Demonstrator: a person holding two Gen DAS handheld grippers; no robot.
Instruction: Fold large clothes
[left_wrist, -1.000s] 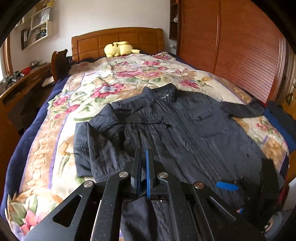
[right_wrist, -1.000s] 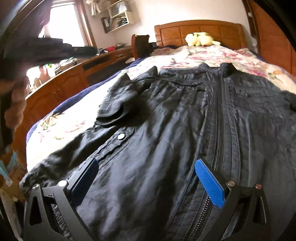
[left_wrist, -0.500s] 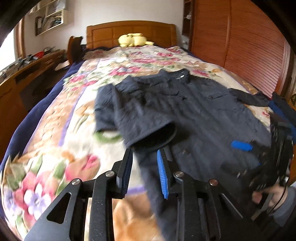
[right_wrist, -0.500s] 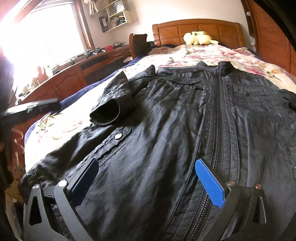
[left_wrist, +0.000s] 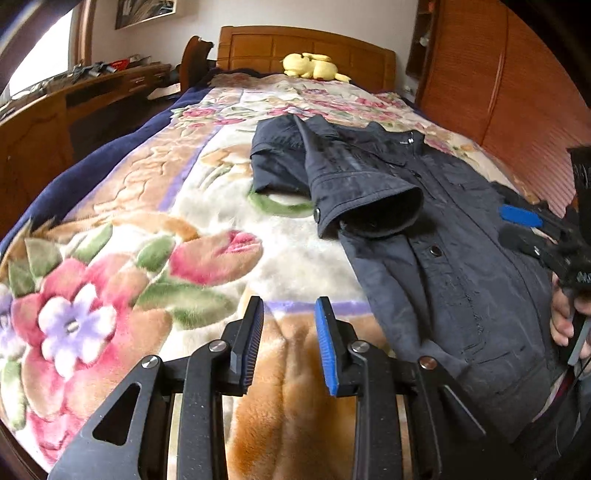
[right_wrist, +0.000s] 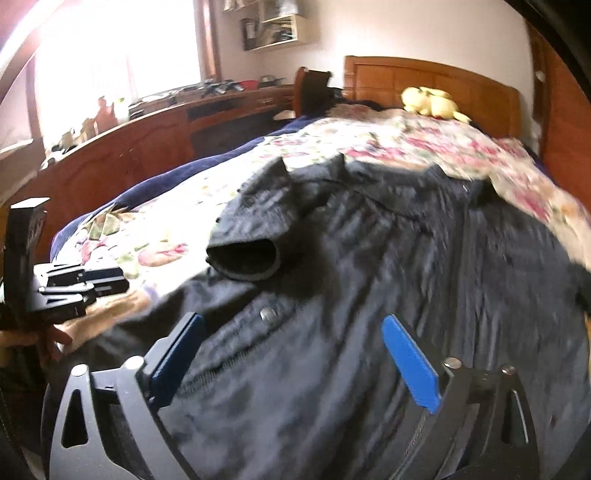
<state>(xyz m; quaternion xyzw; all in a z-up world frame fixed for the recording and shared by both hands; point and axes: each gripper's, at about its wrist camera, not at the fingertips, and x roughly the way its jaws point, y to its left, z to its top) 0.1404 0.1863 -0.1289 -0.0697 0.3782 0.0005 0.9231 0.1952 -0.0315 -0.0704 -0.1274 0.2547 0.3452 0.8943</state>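
One dark jacket (left_wrist: 436, 236) lies spread front-up on the floral blanket (left_wrist: 155, 229) of one bed, collar toward the wooden headboard (left_wrist: 306, 44). One sleeve (left_wrist: 354, 184) is folded across the chest, its cuff opening facing the camera. One yellow plush toy (left_wrist: 314, 66) sits by the headboard. One long wooden desk (right_wrist: 147, 140) runs along the window side.

Two grippers. Left gripper (left_wrist: 290, 343) tilts down over bare blanket just beside the jacket's hem edge, its fingers slightly parted, nothing between them. Right gripper (right_wrist: 299, 358) hangs low over the jacket's lower front, angled down; fingers spread wide and closing, with jacket fabric below the gap but the pads not pressing it.

A hand (left_wrist: 561, 317) shows at the right edge of the left view, cut off, holding the right gripper's body. Right view is motion-blurred; zipper and snap details are smeared. The jacket's far sleeve is hard to make out. The window is blown out white.
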